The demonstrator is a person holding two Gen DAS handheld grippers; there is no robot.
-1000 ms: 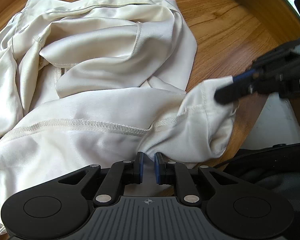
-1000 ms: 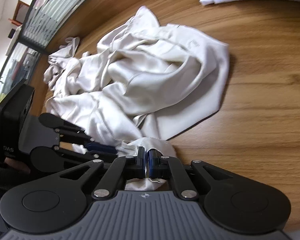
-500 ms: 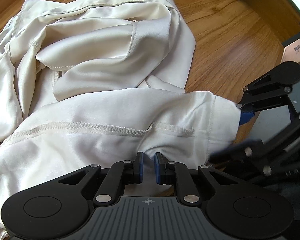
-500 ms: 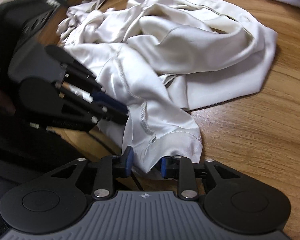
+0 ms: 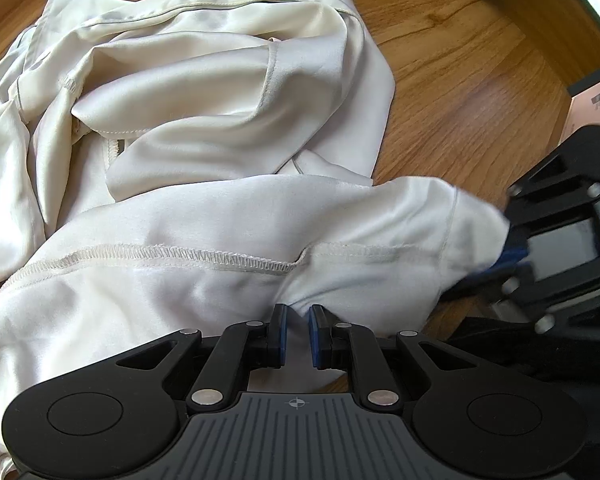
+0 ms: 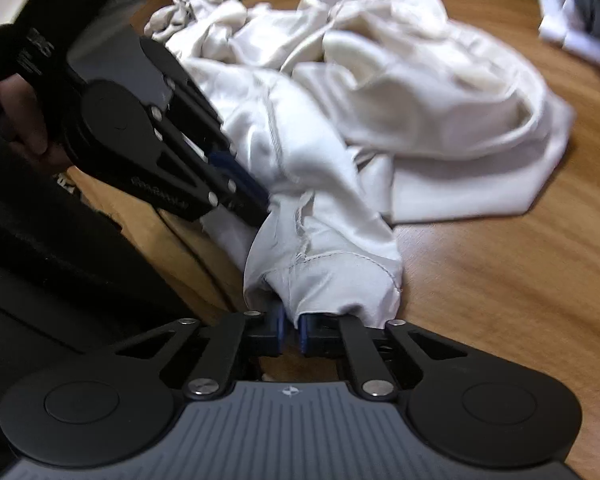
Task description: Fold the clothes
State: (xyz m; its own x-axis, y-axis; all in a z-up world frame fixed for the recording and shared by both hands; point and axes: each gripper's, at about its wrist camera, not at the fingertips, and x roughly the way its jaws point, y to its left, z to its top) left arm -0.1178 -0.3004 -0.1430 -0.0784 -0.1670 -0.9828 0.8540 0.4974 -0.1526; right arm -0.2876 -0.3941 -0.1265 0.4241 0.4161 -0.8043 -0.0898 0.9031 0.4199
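Left wrist view: left gripper [image 5: 297,330] pinches the cream garment [image 5: 220,128] on the wooden table [image 5: 460,80]; right gripper [image 6: 291,330], blurred, seems clamped on its hem.

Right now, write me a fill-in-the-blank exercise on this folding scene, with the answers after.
1. The garment lies crumpled on a table made of ____.
2. The garment's colour is ____.
3. The left claw is shut on the ____.
4. In the left view, the right claw holds the fabric on the ____ side of the picture.

Answers: wood; cream; garment; right
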